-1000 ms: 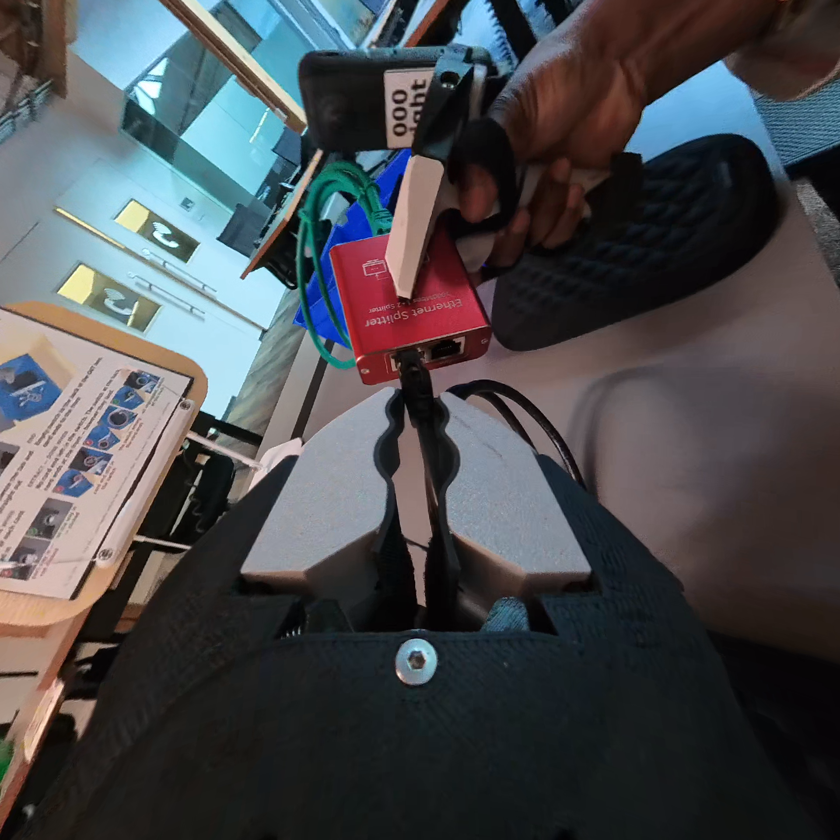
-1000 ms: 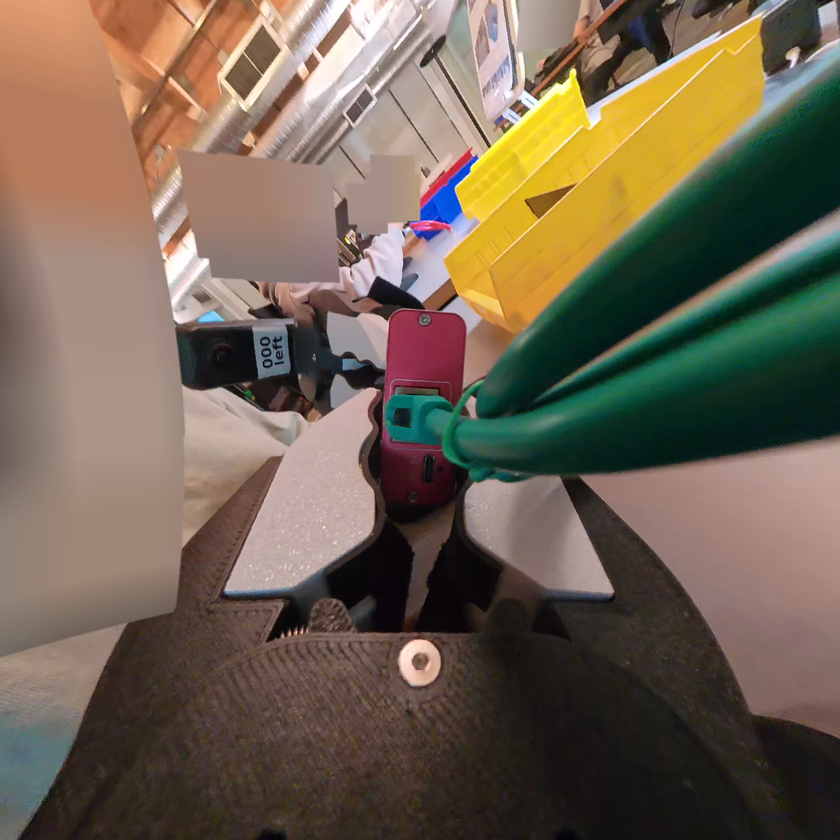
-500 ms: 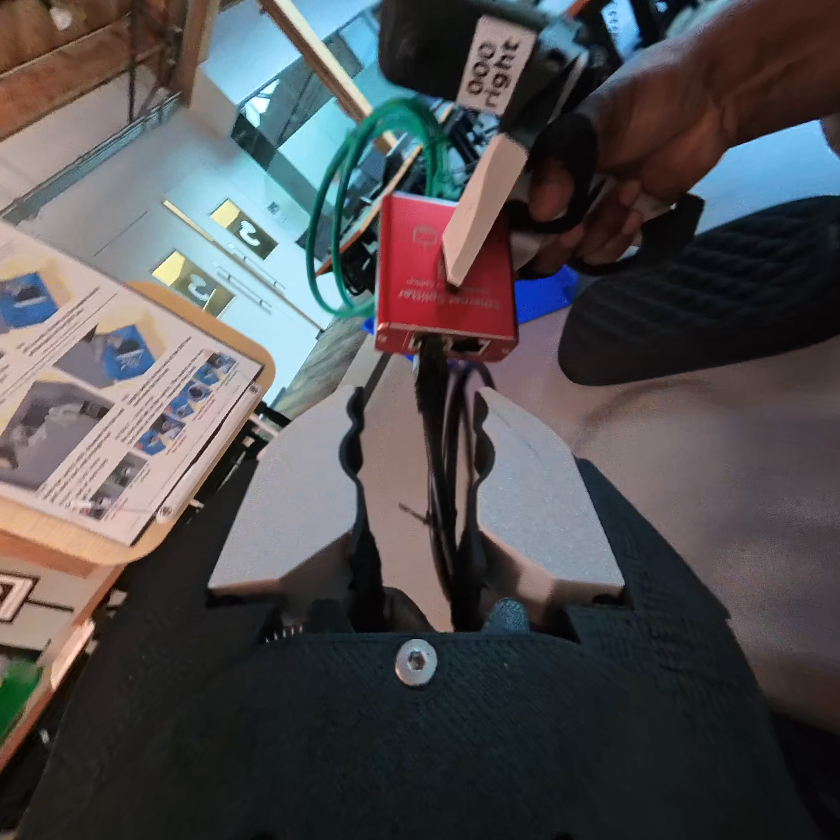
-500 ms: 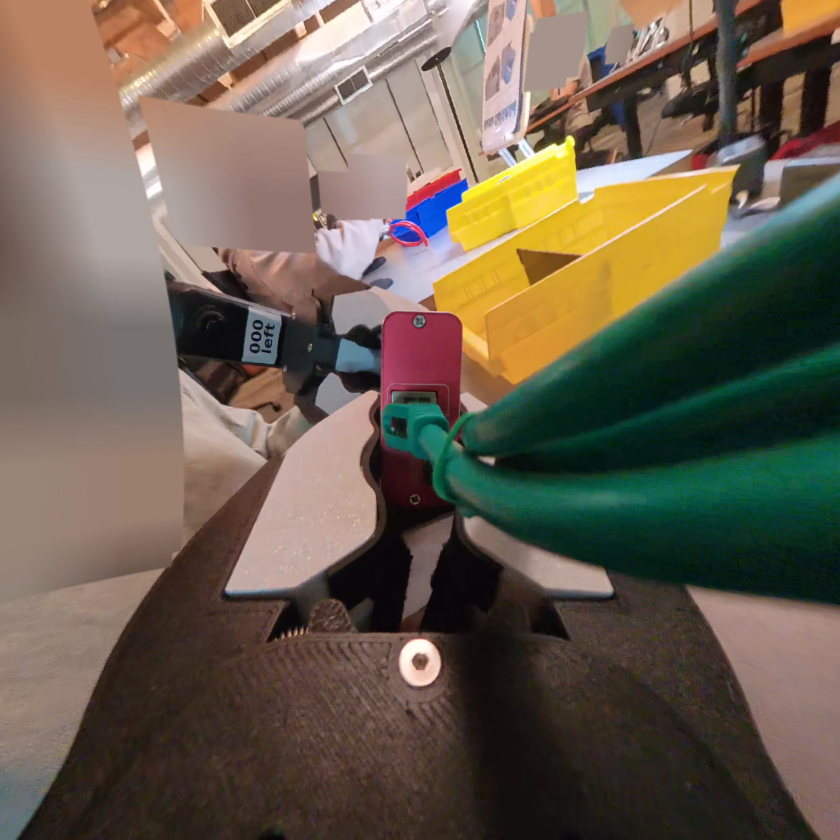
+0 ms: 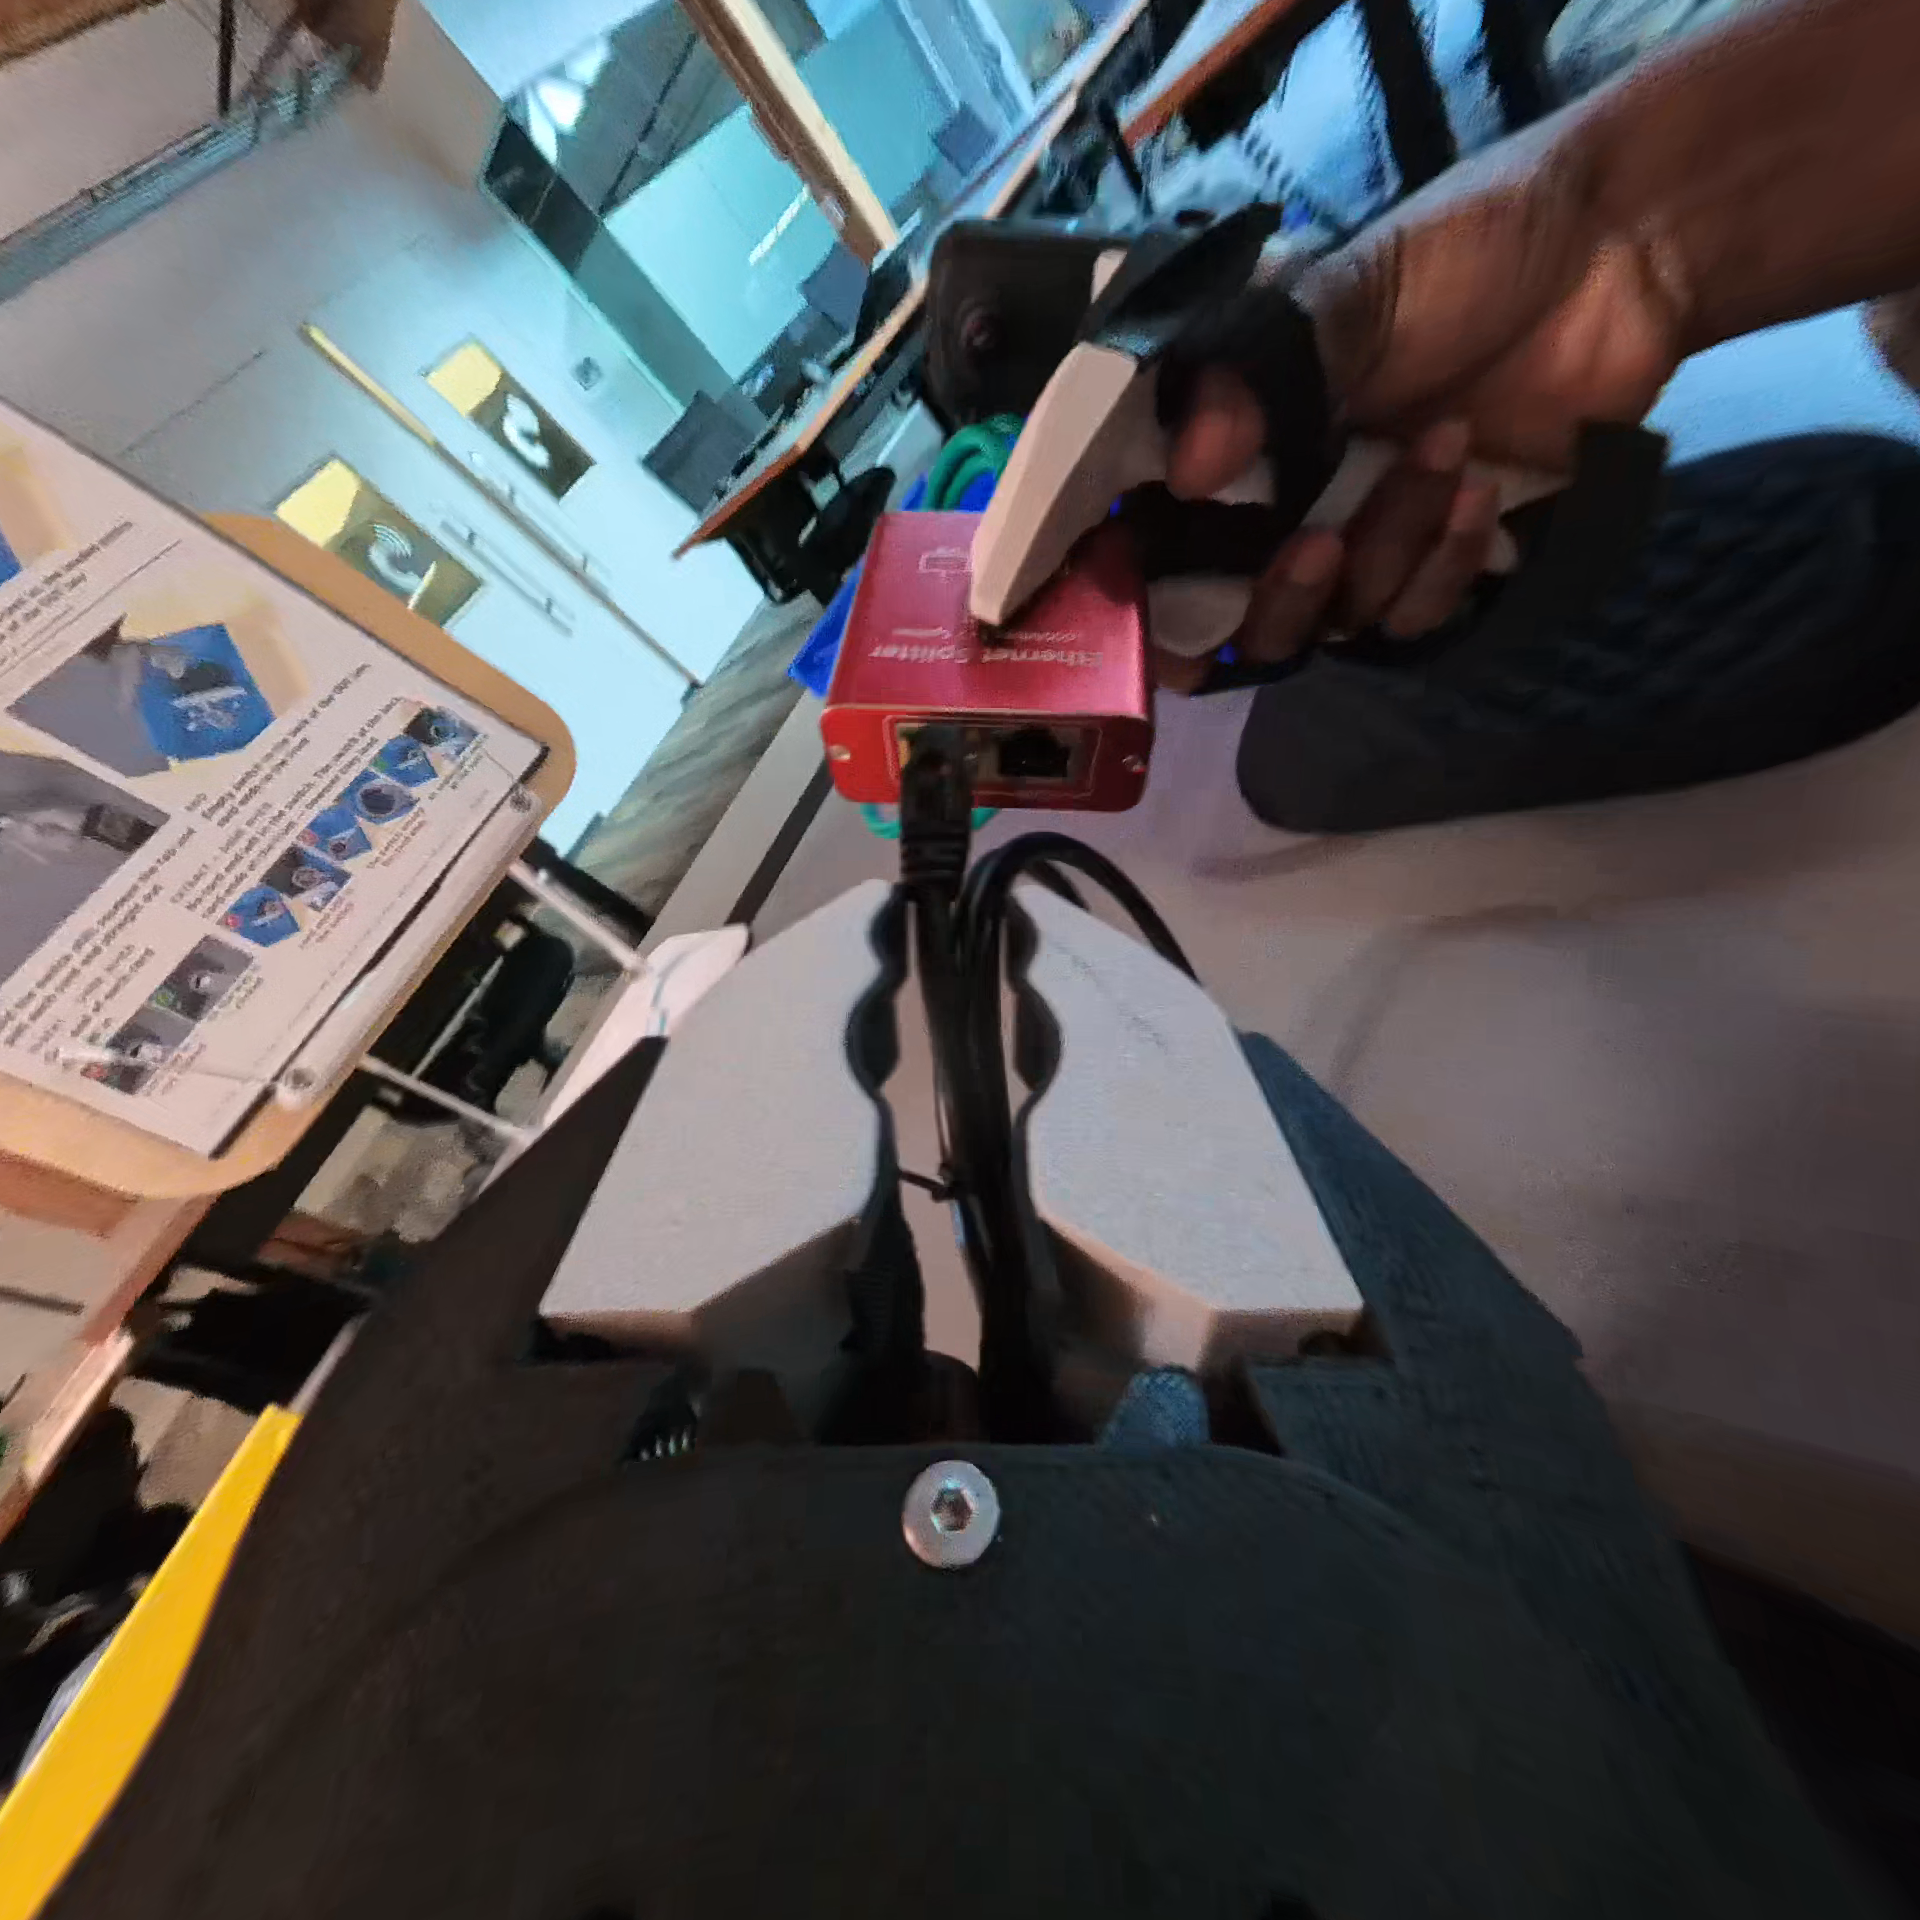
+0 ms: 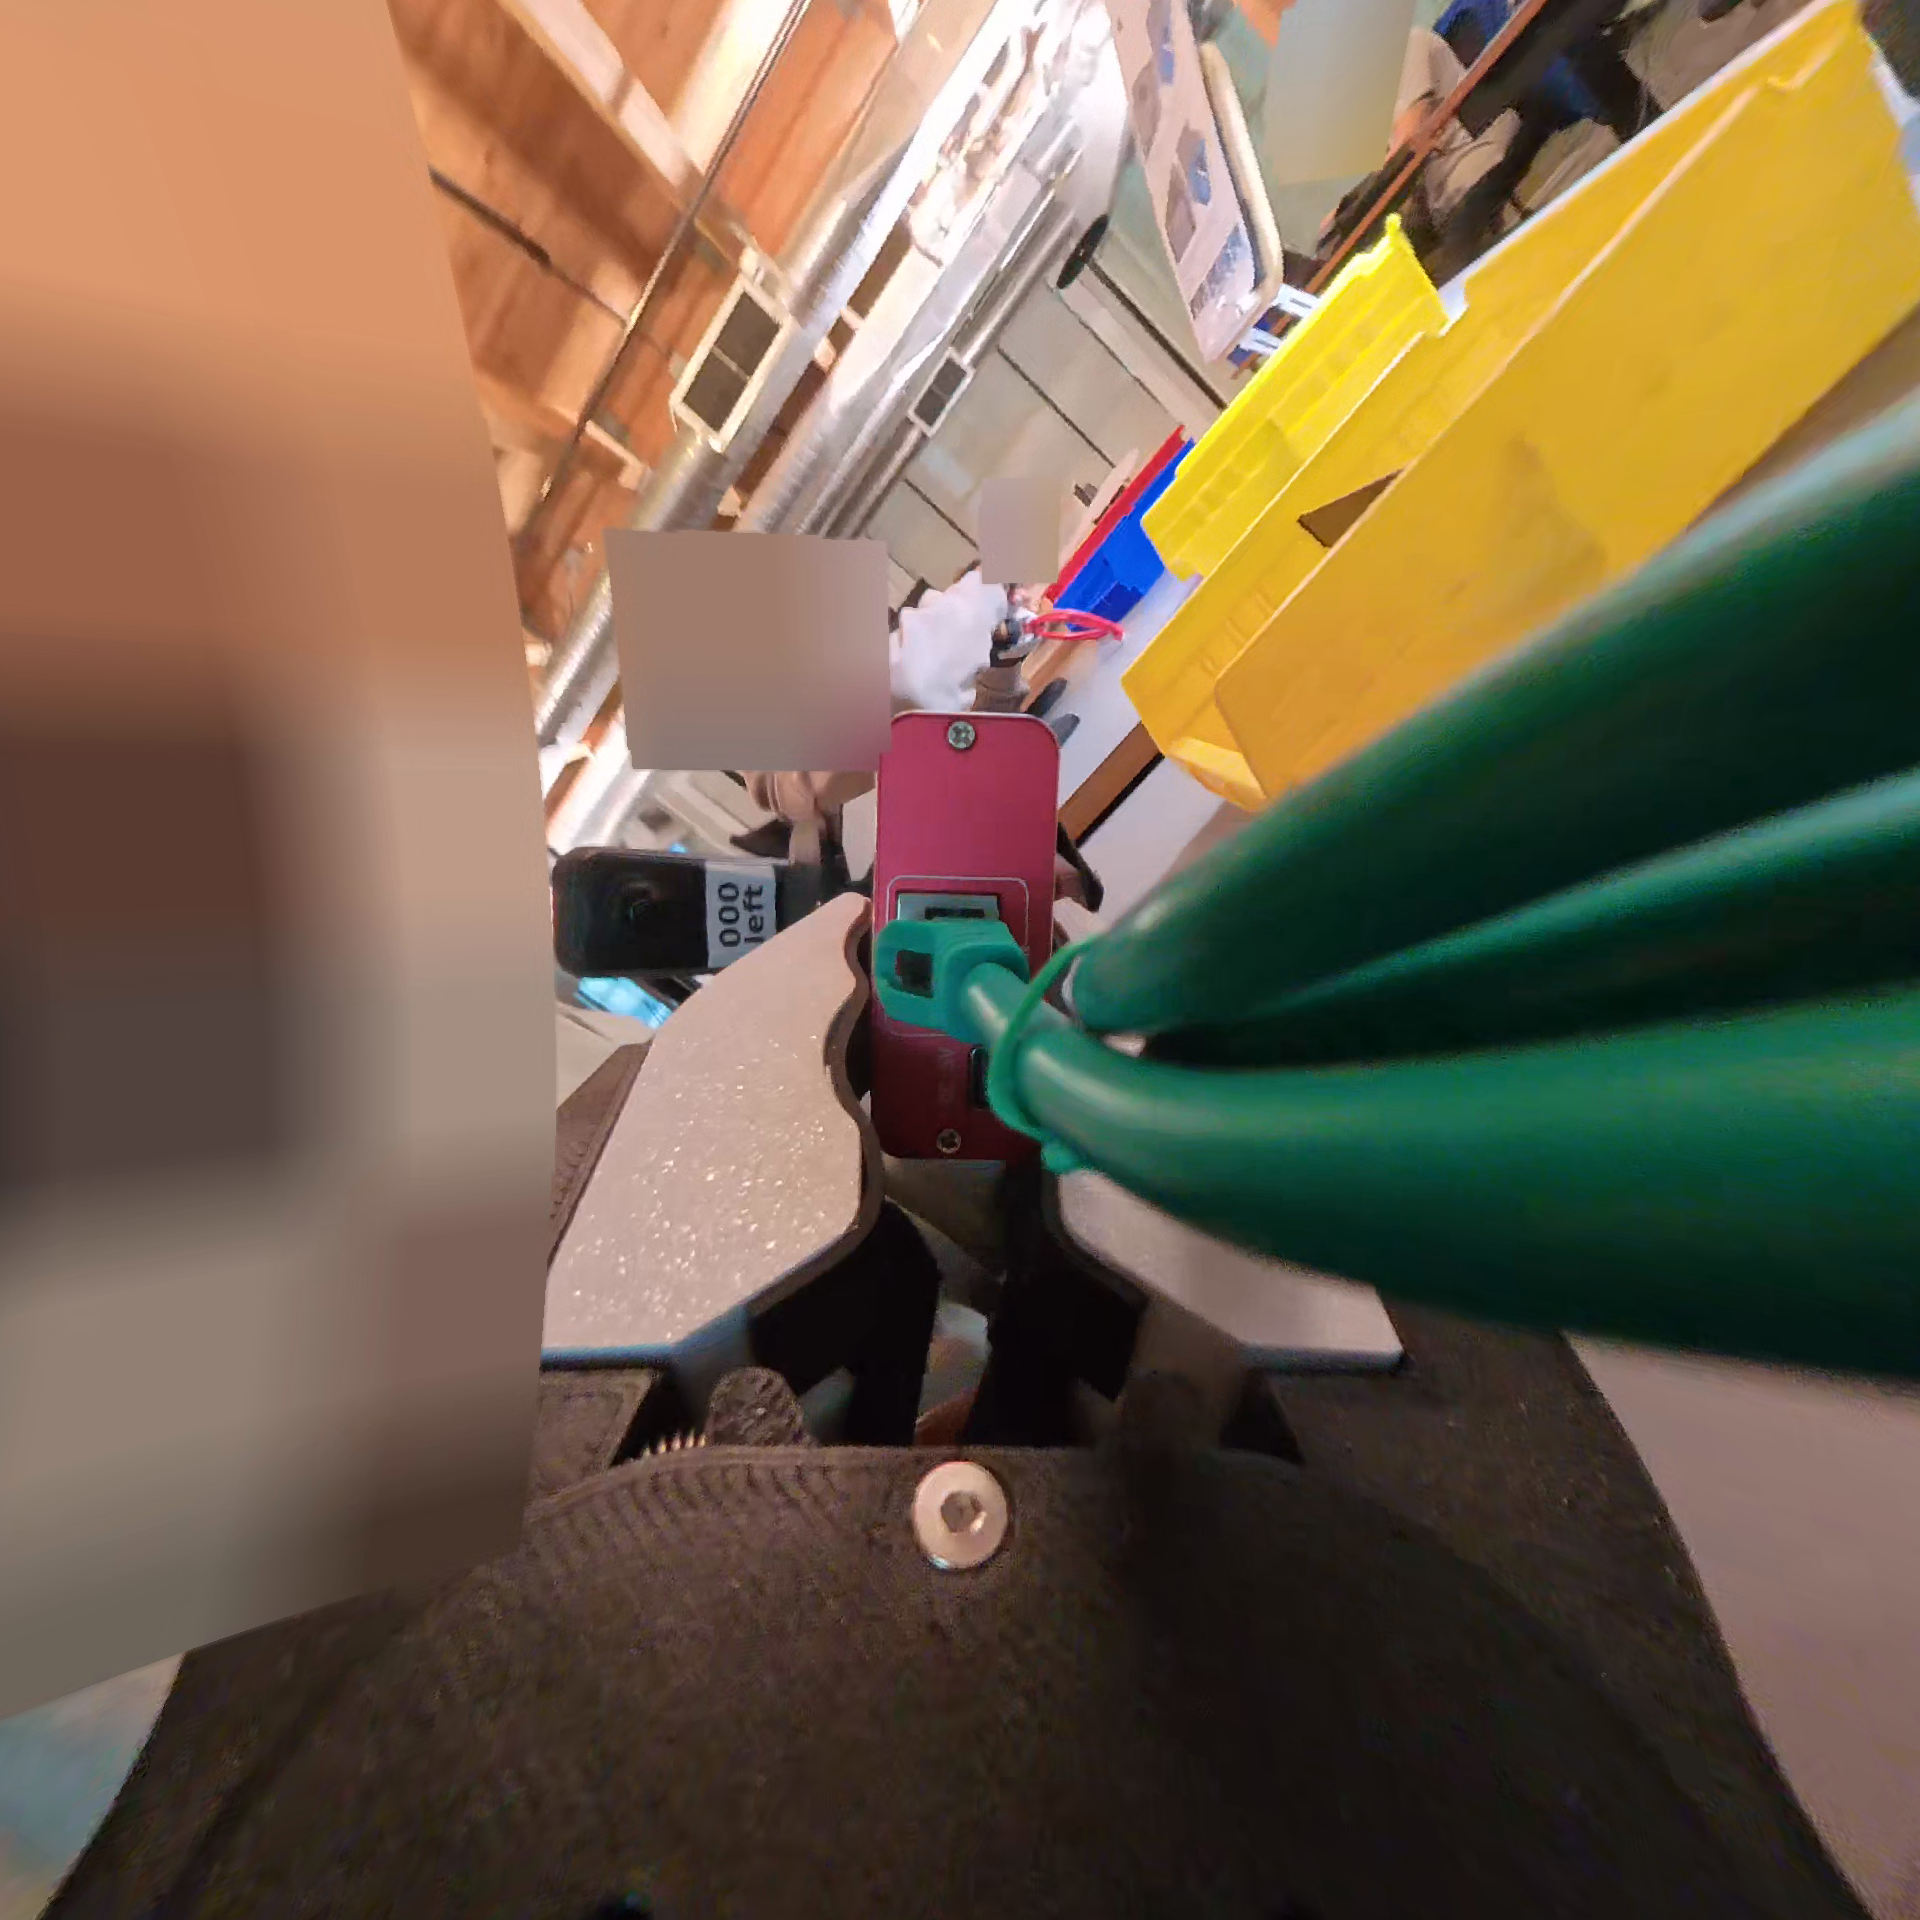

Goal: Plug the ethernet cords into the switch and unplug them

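Note:
The red switch (image 5: 987, 644) is held off the grey table by my right gripper (image 6: 956, 997), whose fingers (image 6: 727, 1091) are shut on its sides. A person's hand grips that gripper (image 5: 1049, 488) in the left wrist view. A black cord's plug (image 5: 930, 821) sits in the switch's left port; the right port (image 5: 1029, 753) is empty. My left gripper (image 5: 951, 914) is shut on the black cord (image 5: 966, 1091) just behind the plug. A green plug (image 6: 930, 971) sits in the switch's (image 6: 966, 821) opposite end, and its coiled green cord (image 6: 1455, 1039) hangs across the right wrist view.
Yellow bins (image 6: 1507, 416) and blue bins (image 6: 1122, 551) stand on the table behind the switch. A board with a picture sheet (image 5: 208, 790) stands at the left. A black mesh cushion (image 5: 1662, 644) lies on the grey table (image 5: 1558, 1091). My left gripper's camera (image 6: 665, 914) shows beyond the switch.
My left gripper opened half a second ago and has shut again on the black cord slightly behind the plug. The right gripper tilted the switch up and back down. Both plugs stayed in.

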### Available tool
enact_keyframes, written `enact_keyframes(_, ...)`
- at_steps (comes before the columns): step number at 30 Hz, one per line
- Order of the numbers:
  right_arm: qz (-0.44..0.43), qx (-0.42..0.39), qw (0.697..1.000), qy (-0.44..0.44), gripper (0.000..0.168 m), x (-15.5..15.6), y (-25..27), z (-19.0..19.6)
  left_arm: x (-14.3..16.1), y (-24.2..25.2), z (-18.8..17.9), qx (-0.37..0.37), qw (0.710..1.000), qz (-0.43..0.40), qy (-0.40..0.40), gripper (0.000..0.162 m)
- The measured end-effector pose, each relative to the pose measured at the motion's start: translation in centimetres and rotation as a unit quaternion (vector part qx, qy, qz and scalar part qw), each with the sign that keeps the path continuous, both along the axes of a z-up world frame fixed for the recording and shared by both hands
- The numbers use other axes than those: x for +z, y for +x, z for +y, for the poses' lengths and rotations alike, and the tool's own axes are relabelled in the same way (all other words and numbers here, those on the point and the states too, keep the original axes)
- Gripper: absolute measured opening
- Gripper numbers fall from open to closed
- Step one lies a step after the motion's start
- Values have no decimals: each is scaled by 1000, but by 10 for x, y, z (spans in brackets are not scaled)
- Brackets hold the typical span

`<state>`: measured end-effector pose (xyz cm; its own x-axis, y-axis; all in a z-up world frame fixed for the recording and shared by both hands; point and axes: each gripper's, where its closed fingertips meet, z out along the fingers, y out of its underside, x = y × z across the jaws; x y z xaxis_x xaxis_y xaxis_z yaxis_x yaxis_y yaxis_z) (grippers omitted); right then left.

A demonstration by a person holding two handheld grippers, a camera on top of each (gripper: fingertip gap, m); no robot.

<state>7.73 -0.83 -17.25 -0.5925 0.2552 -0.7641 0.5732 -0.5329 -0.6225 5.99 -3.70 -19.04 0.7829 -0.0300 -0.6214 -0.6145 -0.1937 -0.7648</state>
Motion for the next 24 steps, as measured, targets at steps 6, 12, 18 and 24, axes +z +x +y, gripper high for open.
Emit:
enact_keyframes(6, -44, -32, 998, -18, 42, -23, -11, 9, -15, -9, 5, -14, 992, -112, -49, 7)
enact_keyframes(12, 16, -69, 956, 283, 107, -63, 1, 22, -19, -15, 11, -11, 992, -109, -56, 6)
enact_keyframes(18, 69, -90, 766, 633, 116, -79, 11, 68, -23, -14, 16, -19, 993, -95, -68, 6)
enact_keyframes(24, 205, -9, 696, 688, 105, -56, 11, 40, -26, -3, 20, -41, 993, -77, -83, 6)
